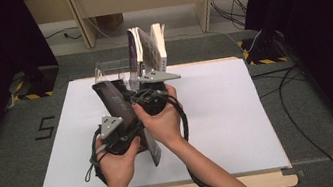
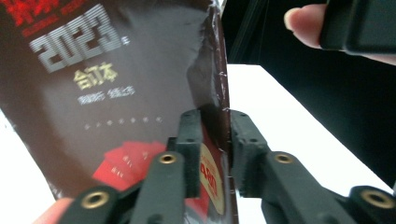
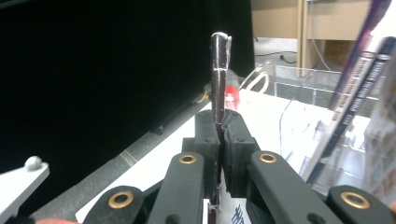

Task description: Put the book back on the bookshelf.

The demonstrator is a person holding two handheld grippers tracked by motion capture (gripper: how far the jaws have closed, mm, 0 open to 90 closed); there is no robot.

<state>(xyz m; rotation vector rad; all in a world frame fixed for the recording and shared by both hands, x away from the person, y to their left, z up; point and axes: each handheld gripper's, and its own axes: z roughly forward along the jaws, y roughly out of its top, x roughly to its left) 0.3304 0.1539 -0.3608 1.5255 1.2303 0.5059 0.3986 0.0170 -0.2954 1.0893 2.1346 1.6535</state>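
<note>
A dark, shrink-wrapped magazine [image 1: 117, 106] is being held up off the white table [image 1: 238, 112], roughly over its middle, and it's gripped from two sides at once. The left gripper [image 2: 215, 140] is clamped onto the lower edge of the cover: in the left gripper view both black jaws are pressed against the glossy dark cover, right by a round gold sticker and some red artwork, with "2023" printed big near the top. The right gripper [image 3: 219, 135] is pinched shut on the same magazine too; in the right gripper view the thin dark edge is seen standing straight up out of the closed jaws, wrapped in clear film. From the high view the magazine is seen tilted, top leaning toward the far left, with the left hand [image 1: 117, 159] low and near and the right hand [image 1: 161, 119] just above and beside it, the two almost touching. Behind them, at the far edge of the table, a clear acrylic rack [image 1: 116, 73] is seen with a couple more magazines [image 1: 150, 50] standing upright in it.
</note>
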